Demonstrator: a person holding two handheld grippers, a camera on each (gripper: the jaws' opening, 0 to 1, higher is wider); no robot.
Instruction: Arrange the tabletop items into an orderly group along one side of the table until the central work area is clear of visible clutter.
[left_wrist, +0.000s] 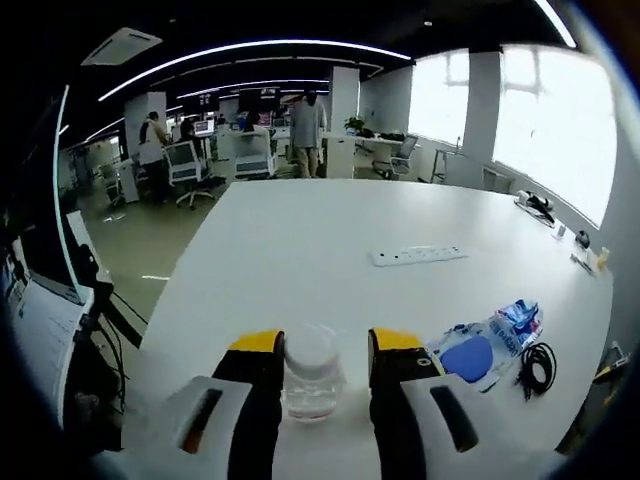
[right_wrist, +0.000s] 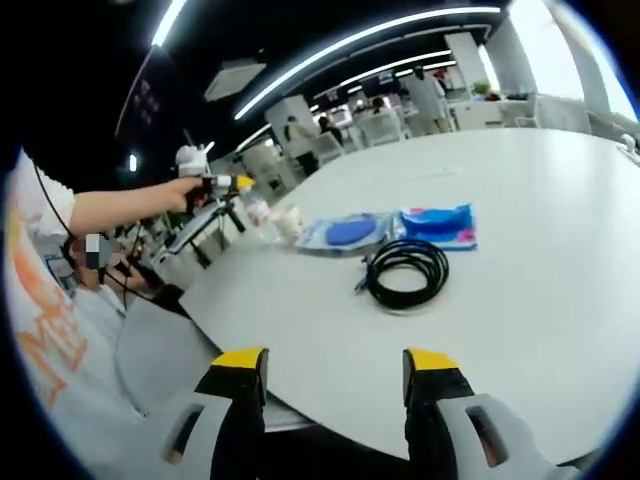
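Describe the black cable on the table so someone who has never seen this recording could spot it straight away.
Start from the big white table and go to its near edge in the right gripper view, just ahead of the right gripper. The black cable lies there coiled in a loose ring. It sits right in front of two flat blue packets and is the one dark, round loop beside them.

Wide open white table (left_wrist: 300, 250) past the power strip (left_wrist: 417, 256); near edge is crowded (coiled cable (right_wrist: 405, 271), blue packets (right_wrist: 438, 224)).

A clear plastic jar (left_wrist: 312, 372) stands on the smooth matt white table (left_wrist: 300, 250), near a glossy black cable (right_wrist: 405, 270).
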